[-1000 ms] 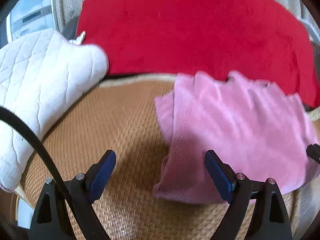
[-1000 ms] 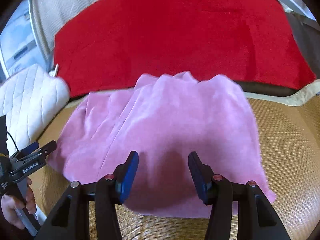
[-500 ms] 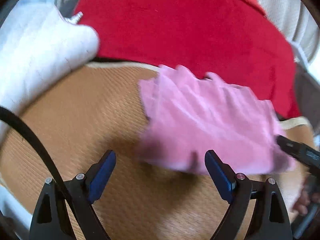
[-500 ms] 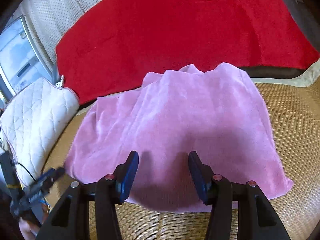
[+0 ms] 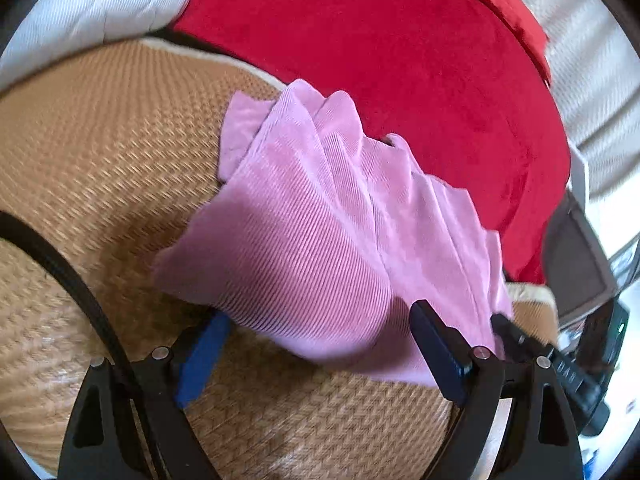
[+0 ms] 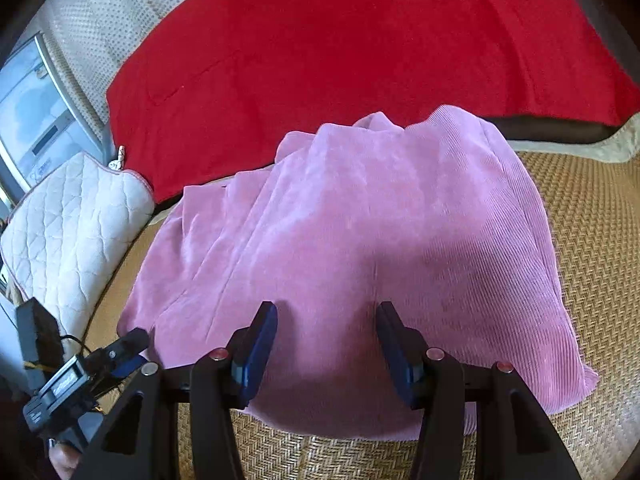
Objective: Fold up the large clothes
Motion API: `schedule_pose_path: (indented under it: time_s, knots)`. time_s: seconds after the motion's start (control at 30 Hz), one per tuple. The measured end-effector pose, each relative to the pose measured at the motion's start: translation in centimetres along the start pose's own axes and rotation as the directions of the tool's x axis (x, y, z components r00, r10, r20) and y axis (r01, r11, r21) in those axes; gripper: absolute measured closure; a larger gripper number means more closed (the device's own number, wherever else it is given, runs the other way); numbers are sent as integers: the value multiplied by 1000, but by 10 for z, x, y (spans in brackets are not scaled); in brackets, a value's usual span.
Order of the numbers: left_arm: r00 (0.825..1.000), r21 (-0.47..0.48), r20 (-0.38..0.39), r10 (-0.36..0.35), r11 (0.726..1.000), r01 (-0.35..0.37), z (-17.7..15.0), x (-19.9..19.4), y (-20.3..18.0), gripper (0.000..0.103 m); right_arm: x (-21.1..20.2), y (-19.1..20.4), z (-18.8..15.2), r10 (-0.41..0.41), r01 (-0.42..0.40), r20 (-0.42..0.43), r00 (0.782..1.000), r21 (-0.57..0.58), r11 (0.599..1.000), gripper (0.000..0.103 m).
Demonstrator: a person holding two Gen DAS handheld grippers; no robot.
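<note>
Left gripper (image 5: 320, 350): jaws wide, gripping nothing, near edge of folded pink garment (image 5: 320, 220) lying between them. Right gripper (image 6: 326, 342): jaws half apart, empty, above the garment's near hem. Beneath: woven mat (image 6: 592, 216). Beyond the garment: red blanket (image 6: 360, 48); left of the jaws, white quilted cushion (image 6: 68, 224)

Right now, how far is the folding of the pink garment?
The pink garment already lies folded over into layers on the woven mat. Both the left hand-held gripper and the right hand-held gripper are open over its near edge, gripping nothing. Left: another fold, probably; its far edge looks rumpled.
</note>
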State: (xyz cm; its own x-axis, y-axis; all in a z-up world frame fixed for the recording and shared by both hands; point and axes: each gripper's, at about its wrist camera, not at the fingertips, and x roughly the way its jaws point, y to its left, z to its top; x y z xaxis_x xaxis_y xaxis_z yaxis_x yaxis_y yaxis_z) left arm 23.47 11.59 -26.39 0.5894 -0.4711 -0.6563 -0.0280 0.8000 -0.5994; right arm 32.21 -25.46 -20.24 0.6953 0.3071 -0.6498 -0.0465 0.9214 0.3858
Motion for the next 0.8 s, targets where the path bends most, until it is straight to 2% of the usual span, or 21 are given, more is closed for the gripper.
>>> schedule_pose_path:
  time_s: [0.17, 0.2, 0.23, 0.33, 0.37, 0.43, 0.47, 0.57, 0.63, 0.73, 0.8]
  knots:
    - [998, -48, 53, -36, 998, 39, 9, 14, -4, 13, 6, -11, 2, 46, -46, -22, 999, 33, 998, 48]
    - [997, -50, 63, -38, 998, 41, 12, 18, -1, 17, 6, -12, 2, 55, -54, -25, 998, 38, 998, 48]
    - [996, -52, 80, -40, 998, 45, 15, 22, -5, 27, 7, -13, 2, 64, -63, -27, 998, 44, 997, 48]
    - [994, -50, 100, -42, 998, 47, 21, 29, -9, 49, 8, -17, 2, 88, -86, -38, 995, 55, 995, 50]
    - [993, -50, 107, -44, 997, 50, 23, 30, -10, 53, 9, -18, 2, 93, -91, -41, 995, 59, 994, 52]
    - [990, -30, 129, -49, 998, 53, 29, 31, -15, 71, 8, -22, 3, 111, -107, -47, 993, 72, 992, 54]
    - [990, -10, 132, -51, 999, 53, 33, 32, -19, 73, 8, -24, 4, 123, -119, -50, 991, 79, 990, 55]
    - [988, 127, 149, -38, 992, 19, 42, 29, -47, 77, 5, -33, 7, 166, -159, -53, 985, 113, 981, 56]
    - [986, 227, 163, -37, 974, -1, 44, 26, -68, 79, 0, -40, 11, 181, -175, -38, 983, 134, 975, 56]
    - [987, 391, 161, -23, 919, -43, 45, 26, -113, 80, -11, -54, 18, 199, -198, 7, 980, 168, 966, 56]
    - [989, 495, 146, -29, 867, -48, 41, 30, -146, 81, -22, -67, 25, 216, -221, 49, 975, 191, 956, 56]
